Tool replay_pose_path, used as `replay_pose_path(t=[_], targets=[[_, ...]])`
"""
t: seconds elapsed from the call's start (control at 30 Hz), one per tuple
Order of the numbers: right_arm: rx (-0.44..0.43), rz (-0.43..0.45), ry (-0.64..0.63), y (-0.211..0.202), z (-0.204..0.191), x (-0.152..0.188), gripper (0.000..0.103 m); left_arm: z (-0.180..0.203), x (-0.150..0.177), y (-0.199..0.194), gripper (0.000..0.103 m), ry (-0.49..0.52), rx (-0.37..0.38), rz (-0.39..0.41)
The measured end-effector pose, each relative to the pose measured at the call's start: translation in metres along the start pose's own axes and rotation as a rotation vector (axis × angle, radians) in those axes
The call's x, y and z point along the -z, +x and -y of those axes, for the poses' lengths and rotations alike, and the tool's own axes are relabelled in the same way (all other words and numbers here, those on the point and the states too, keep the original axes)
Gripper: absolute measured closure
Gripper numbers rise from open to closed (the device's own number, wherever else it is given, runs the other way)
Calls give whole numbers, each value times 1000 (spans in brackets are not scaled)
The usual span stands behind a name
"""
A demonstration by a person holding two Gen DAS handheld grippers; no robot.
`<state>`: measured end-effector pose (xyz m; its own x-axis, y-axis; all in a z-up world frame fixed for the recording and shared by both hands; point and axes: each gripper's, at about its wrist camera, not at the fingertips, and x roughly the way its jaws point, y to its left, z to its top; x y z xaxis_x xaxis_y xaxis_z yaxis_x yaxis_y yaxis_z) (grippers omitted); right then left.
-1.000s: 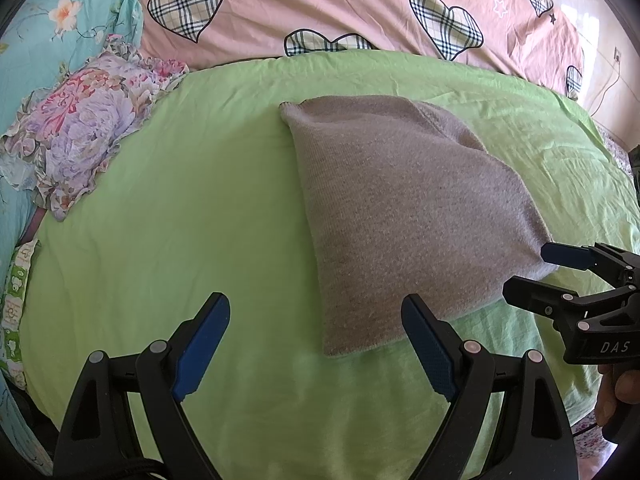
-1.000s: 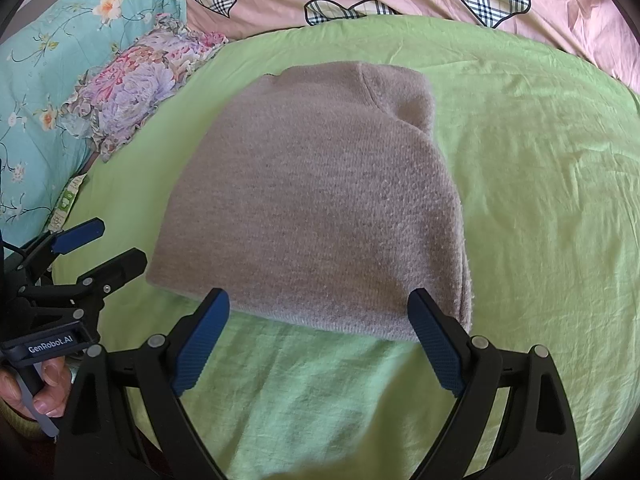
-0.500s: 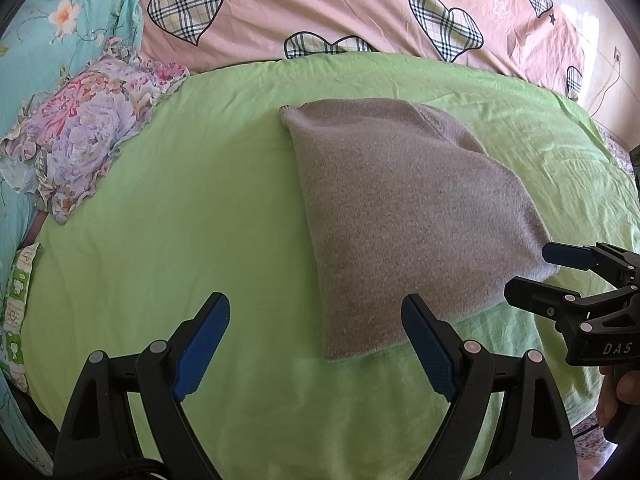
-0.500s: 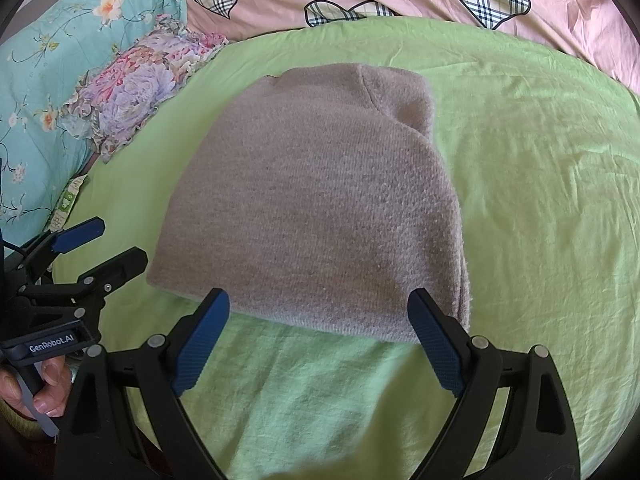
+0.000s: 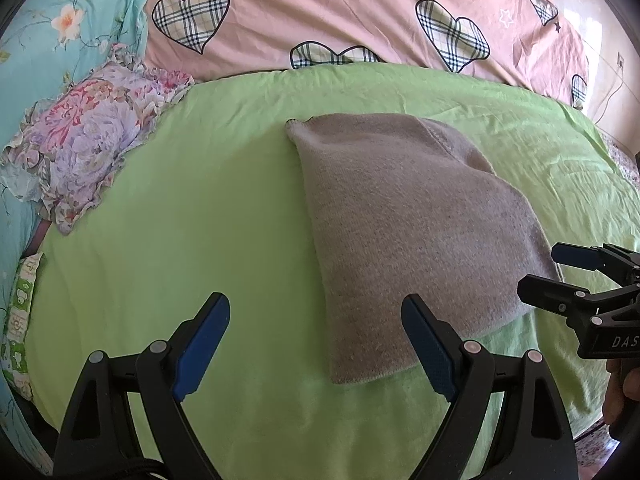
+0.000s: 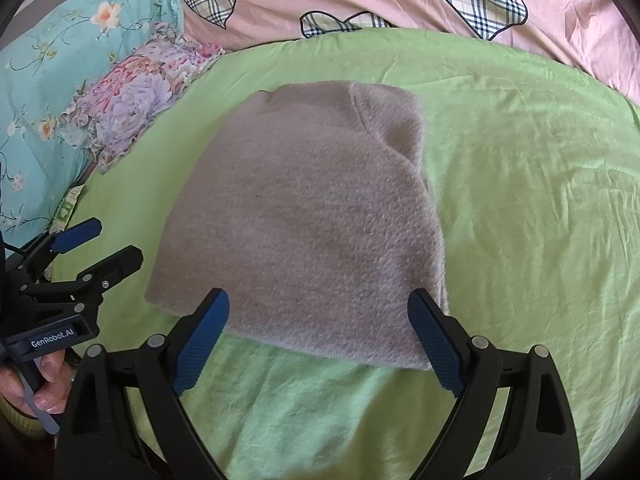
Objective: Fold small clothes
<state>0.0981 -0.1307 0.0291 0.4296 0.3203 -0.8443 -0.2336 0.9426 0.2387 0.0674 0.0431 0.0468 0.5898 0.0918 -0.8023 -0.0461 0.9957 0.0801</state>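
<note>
A grey knit garment [image 5: 404,232] lies folded flat on the green sheet [image 5: 180,220]; it also shows in the right wrist view [image 6: 304,224]. My left gripper [image 5: 316,344] is open and empty, just short of the garment's near left corner. My right gripper [image 6: 320,332] is open and empty, its fingers straddling the garment's near edge from above. Each gripper shows in the other's view: the right one [image 5: 560,276] at the garment's right corner, the left one [image 6: 100,244] at its left side.
A floral cushion [image 5: 84,136] lies at the left of the sheet. A teal floral pillow [image 6: 52,68] and a pink quilt with plaid hearts [image 5: 360,20] lie behind. The bed's edge runs close under both grippers.
Both grippers have eased back slightly toward me; the garment sits a little farther from the fingers. Both stay open.
</note>
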Motion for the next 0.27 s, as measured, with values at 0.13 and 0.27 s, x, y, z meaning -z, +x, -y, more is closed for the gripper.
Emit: replay_pose_path(t=[0.13,0.27], targets=[[1,2,0,0,0,-1,12,0,-2,3,15,-7,0,-10],[-1,7,3,-1,4,-4,12,2,-4,3,15,-7,-1,-16]])
